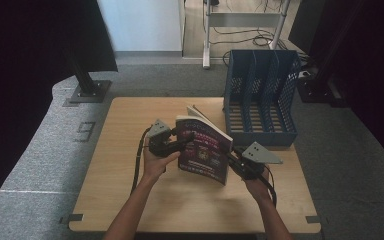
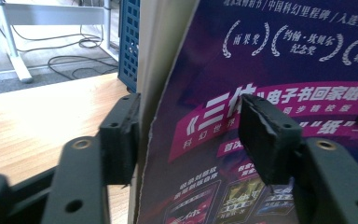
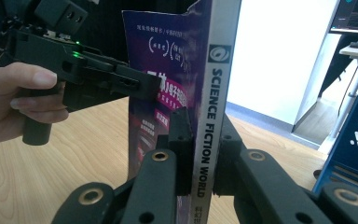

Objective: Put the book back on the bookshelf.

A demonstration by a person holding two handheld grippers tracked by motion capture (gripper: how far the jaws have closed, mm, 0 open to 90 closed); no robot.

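Observation:
A purple magazine with "SCIENCE FICTION WORLD" on its grey spine stands upright on the wooden table. My right gripper is shut on the spine low down, one pad on each side. My left gripper is open at the magazine's opposite edge. Its left pad sits beside the page edges. Its right pad stands in front of the purple cover, with a wide gap between the jaws.
A blue slotted file rack stands at the table's back right, just behind the magazine. A black stand and a white desk frame with cables are on the floor beyond. Bare tabletop lies to the left and front.

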